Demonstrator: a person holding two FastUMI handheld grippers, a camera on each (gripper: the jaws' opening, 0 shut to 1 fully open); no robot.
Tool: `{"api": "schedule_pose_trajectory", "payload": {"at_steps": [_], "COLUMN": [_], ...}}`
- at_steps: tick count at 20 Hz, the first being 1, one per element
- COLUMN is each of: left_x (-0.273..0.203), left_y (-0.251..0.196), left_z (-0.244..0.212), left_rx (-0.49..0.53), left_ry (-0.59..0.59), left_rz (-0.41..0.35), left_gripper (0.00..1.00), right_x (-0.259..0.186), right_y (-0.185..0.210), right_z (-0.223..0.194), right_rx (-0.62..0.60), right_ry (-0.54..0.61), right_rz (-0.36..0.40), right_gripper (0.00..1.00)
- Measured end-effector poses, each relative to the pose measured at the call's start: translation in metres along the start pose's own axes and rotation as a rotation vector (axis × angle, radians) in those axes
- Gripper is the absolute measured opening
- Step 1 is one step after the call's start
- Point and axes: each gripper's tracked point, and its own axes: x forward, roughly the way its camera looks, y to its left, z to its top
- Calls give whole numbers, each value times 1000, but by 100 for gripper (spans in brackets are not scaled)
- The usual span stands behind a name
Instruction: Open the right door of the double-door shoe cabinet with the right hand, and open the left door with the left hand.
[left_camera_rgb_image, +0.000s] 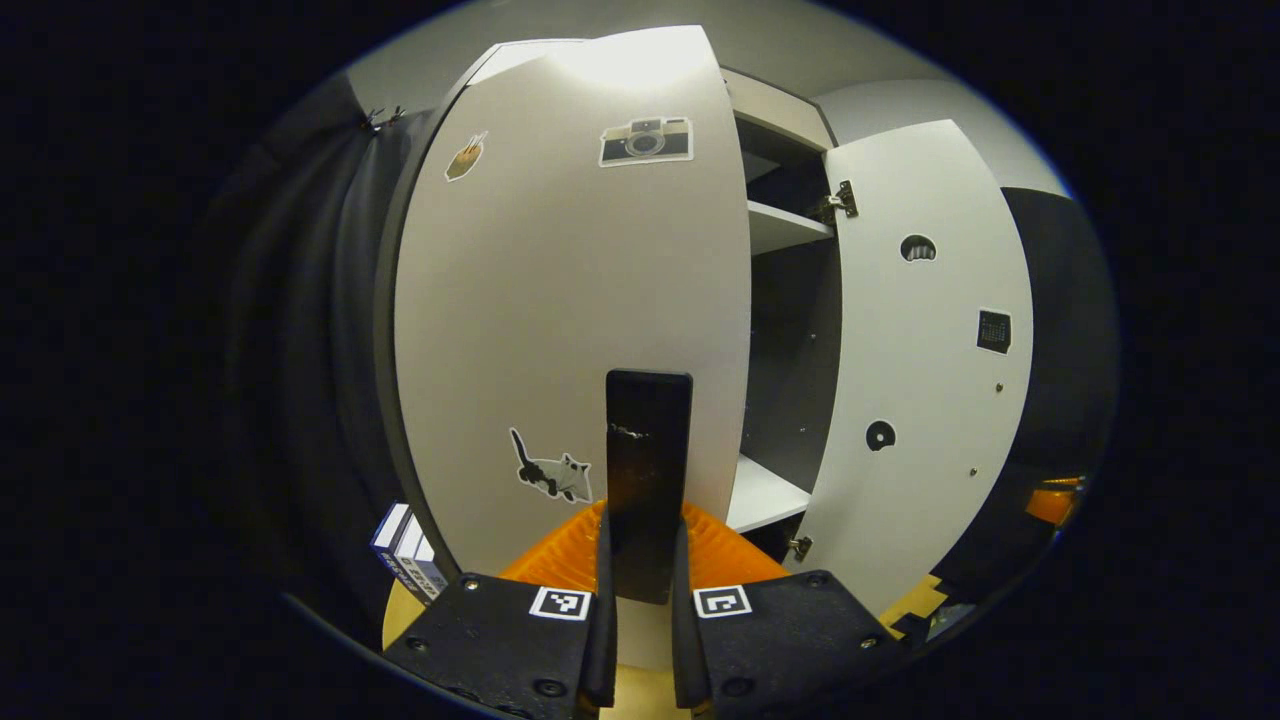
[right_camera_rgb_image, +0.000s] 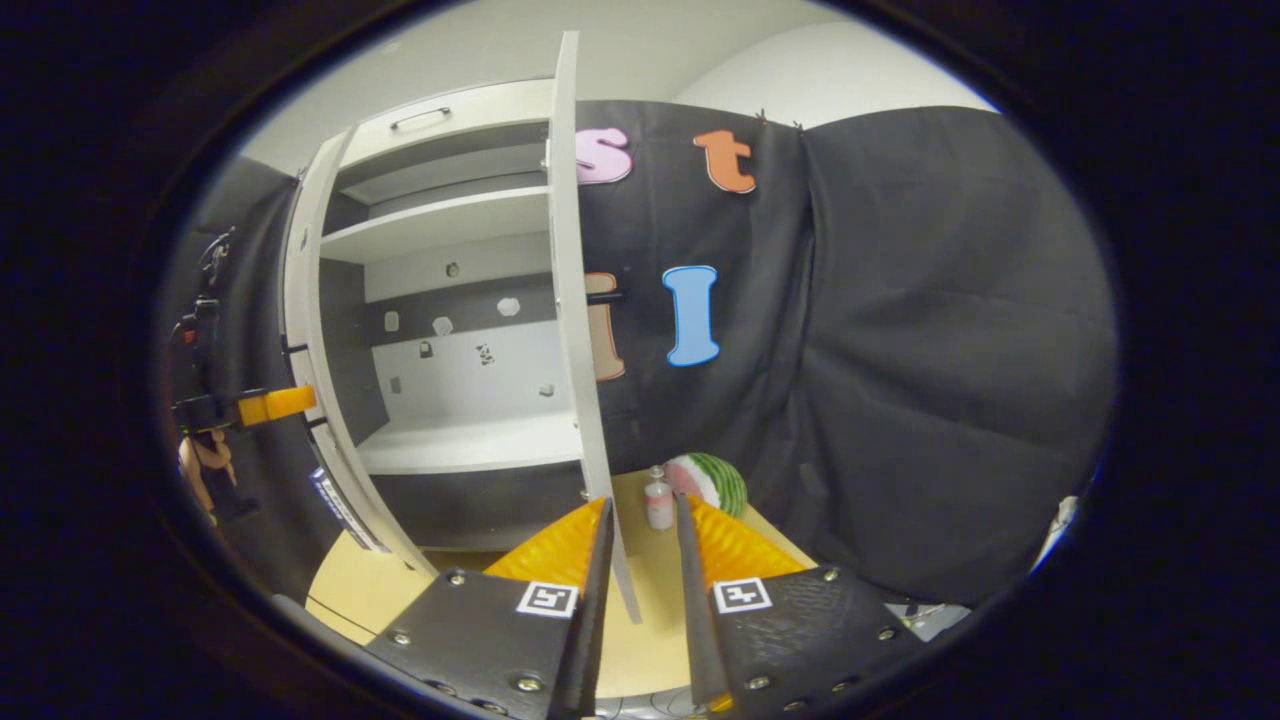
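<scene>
1. The shoe cabinet (right_camera_rgb_image: 440, 330) stands on the worktop (right_camera_rgb_image: 370, 590) with both doors swung out; I see its pale shelves and dark back wall in the right claw view.
2. In my left claw view the left door (left_camera_rgb_image: 570, 300) fills the middle, its outer face toward me, bearing a camera sticker (left_camera_rgb_image: 646, 141) and a cat sticker (left_camera_rgb_image: 552, 472).
3. My left claw (left_camera_rgb_image: 642, 590) is narrowed on the door's dark upright handle (left_camera_rgb_image: 648, 470), which stands between both fingers; they seem to press it.
4. To the right there, the right door (left_camera_rgb_image: 920, 370) stands wide open, inner face showing.
5. In my right claw view the right door is edge-on (right_camera_rgb_image: 575, 320), its lower edge running down between my fingers.
6. My right claw (right_camera_rgb_image: 640, 570) is narrow around that edge; whether it pinches, I cannot tell.
7. Beyond lie a small bottle (right_camera_rgb_image: 658, 500) and a watermelon (right_camera_rgb_image: 712, 482) on the worktop.
</scene>
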Motion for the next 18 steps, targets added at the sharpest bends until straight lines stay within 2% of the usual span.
{"api": "schedule_pose_trajectory", "payload": {"at_steps": [3, 6, 14, 17, 18], "left_x": [-5, -17, -41, -50, -52], "left_y": [2, 8, 23, 29, 31], "left_z": [0, 0, -4, -4, -4], "left_rx": [3, 0, -9, -14, -20], "left_ry": [0, 0, -6, -8, -11], "left_rz": [-14, -19, -7, 6, 10], "left_gripper": [23, 23, 23, 22, 22], "right_x": [6, 12, 23, 25, 25], "right_y": [9, 18, 55, 70, 74], "right_z": [0, 3, 2, 2, 2], "right_rx": [-19, -49, -119, -154, -165], "right_ry": [5, 3, 14, 11, 8], "right_rz": [25, 44, 134, 167, 177], "right_gripper": [31, 39, 31, 35, 31]}}
